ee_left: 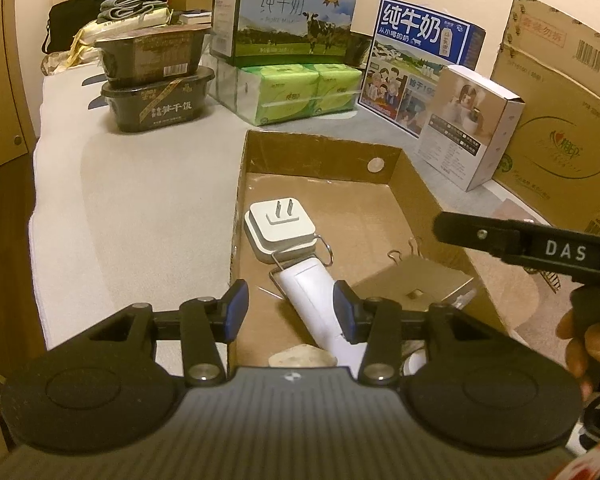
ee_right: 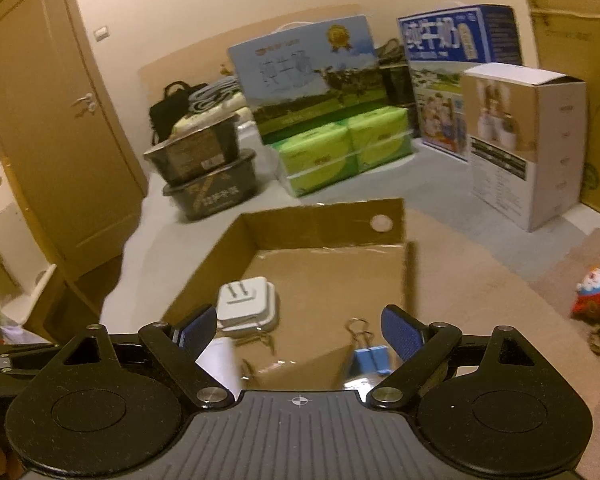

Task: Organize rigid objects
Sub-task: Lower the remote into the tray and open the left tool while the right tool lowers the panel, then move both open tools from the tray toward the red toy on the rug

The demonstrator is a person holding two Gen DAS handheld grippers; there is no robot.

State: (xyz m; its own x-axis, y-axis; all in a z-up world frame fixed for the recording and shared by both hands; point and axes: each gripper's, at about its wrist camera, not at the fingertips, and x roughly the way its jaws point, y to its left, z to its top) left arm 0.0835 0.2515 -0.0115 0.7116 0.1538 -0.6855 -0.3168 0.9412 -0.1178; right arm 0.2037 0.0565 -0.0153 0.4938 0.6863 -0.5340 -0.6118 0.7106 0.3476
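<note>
An open cardboard tray (ee_left: 320, 152) lies on the grey cover. In it are a white plug adapter (ee_left: 282, 224), a tan flat box (ee_left: 416, 280) and a white oblong item (ee_left: 312, 296) with a wire clip at its far end. My left gripper (ee_left: 291, 308) straddles the white item; its right pad is beside it and its left pad stands clear, so the jaws are open. My right gripper (ee_right: 300, 332) hangs wide open over the tray (ee_right: 324, 220), above a blue binder clip (ee_right: 370, 356) and the adapter (ee_right: 246, 306). Its finger (ee_left: 520, 240) shows in the left wrist view.
Behind the tray stand two stacked black food bowls (ee_left: 156, 80), a milk carton on green tissue packs (ee_left: 296, 92), a blue milk box (ee_left: 420, 68), a white product box (ee_left: 468, 128) and a big cardboard carton (ee_left: 560, 120). A small toy (ee_right: 596, 286) lies right of the tray.
</note>
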